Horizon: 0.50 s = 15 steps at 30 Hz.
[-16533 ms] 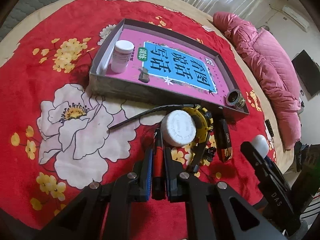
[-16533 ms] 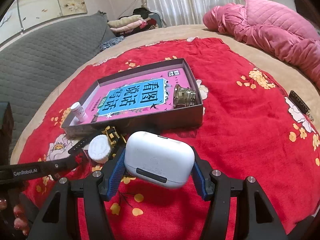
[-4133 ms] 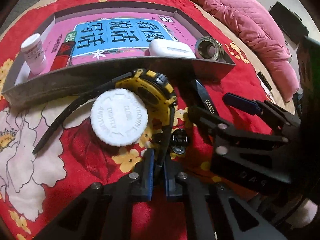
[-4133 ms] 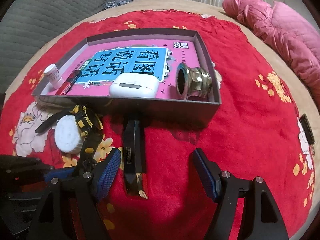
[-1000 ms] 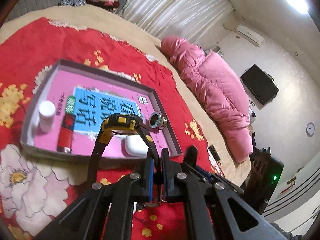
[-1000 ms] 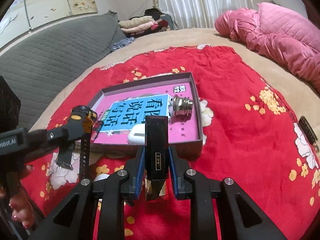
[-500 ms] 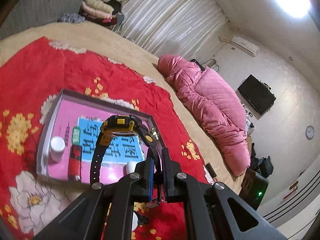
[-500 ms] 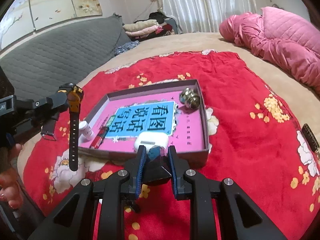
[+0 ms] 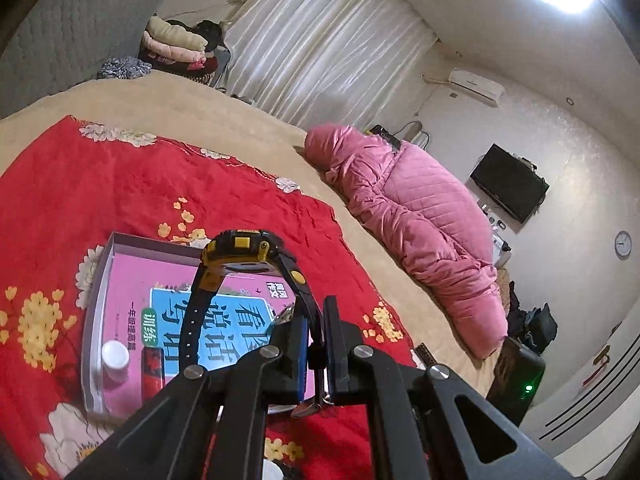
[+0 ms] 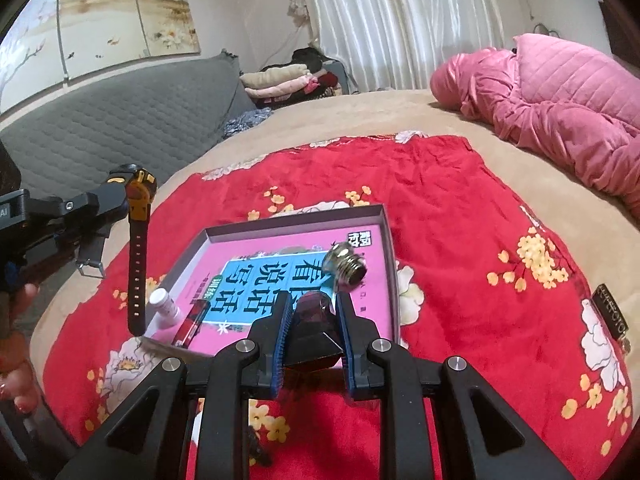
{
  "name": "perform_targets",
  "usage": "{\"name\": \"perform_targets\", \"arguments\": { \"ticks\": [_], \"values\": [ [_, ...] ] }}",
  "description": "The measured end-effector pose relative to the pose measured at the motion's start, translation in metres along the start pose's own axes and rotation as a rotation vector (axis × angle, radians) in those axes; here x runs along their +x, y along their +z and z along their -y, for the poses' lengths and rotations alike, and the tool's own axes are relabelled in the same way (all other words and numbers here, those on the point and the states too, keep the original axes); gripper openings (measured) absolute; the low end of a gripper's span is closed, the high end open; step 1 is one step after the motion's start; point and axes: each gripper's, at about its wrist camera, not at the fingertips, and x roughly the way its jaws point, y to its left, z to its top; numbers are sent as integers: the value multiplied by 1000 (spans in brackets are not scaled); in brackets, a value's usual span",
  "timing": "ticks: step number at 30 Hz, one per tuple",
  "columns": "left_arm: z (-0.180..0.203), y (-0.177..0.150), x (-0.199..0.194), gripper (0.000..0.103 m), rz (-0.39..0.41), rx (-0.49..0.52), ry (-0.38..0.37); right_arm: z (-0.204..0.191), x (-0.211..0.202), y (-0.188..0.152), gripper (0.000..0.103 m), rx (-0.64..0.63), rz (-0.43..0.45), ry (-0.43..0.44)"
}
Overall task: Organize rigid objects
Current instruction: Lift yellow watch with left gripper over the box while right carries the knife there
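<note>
Overhead, the left gripper [image 9: 316, 344] pinches a watch [image 9: 244, 252] strap, held high above the tray [image 10: 390, 256]; the right gripper [image 10: 312, 320] clamps a dark block [image 10: 314, 336] just above the tray's near edge; bare pink floor shows along its far edge.

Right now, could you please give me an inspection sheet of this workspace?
Surface: red floral blanket over a beige bed.
Job's things: shallow box holds a white bottle, a red lighter and a metal fitting; watch and dark block are held in the air.
Clutter: flat black item on the blanket at right.
Grippers: left gripper shut on the watch strap; right gripper shut on the dark block.
Cables: nothing seen.
Surroundings: pink quilt, grey headboard, curtains, wall television.
</note>
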Motion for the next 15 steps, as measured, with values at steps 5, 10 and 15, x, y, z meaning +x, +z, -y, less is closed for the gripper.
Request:
{"name": "perform_targets", "arguments": {
  "ticks": [5,10,15],
  "values": [
    [-4,-4,22,7,-40,33,45,1,4,2,23,1,1,-6],
    [-5,-16,42,7,-94,66,92,3,11,1,23,1,-8,-13],
    [-10,-28,58,7,-140,64,109,6,21,-2,23,6,-16,-23]
  ]
}}
